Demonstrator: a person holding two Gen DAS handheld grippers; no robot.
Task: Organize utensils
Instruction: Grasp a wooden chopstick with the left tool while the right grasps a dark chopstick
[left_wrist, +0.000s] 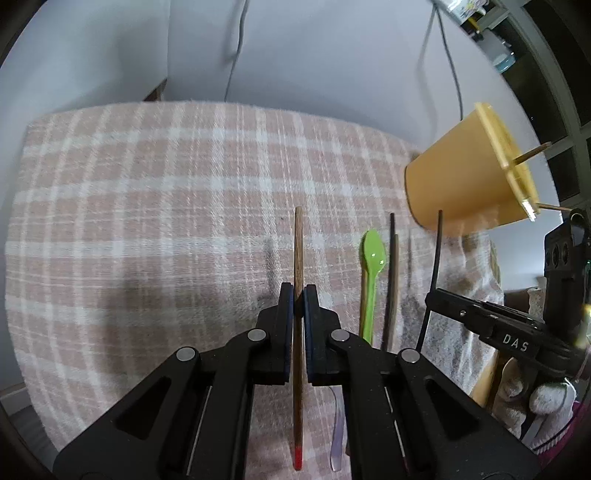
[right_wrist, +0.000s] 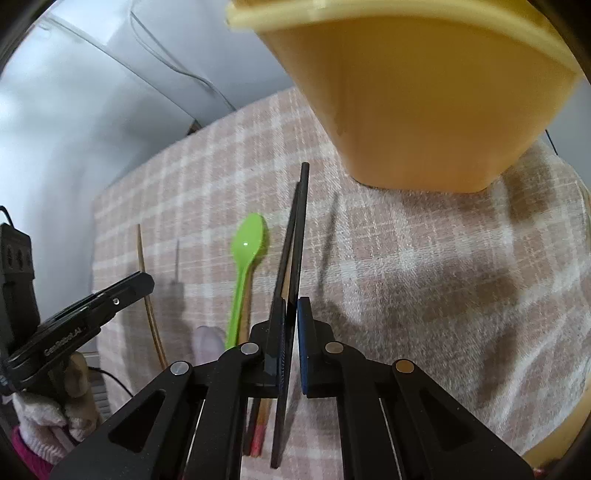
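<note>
Brown chopstick pinched in left gripper, black chopstick in right gripper

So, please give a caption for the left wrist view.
Left gripper holds a brown chopstick above the checked cloth.

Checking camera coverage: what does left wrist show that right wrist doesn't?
Left wrist only: the yellow holder's divided top with sticks poking out, the red tip of the brown chopstick clamped in the left gripper.

Right wrist only: the holder's lower wall up close, the black chopstick running the length of the right gripper.

Both: green spoon, checked cloth, holder, both grippers.
</note>
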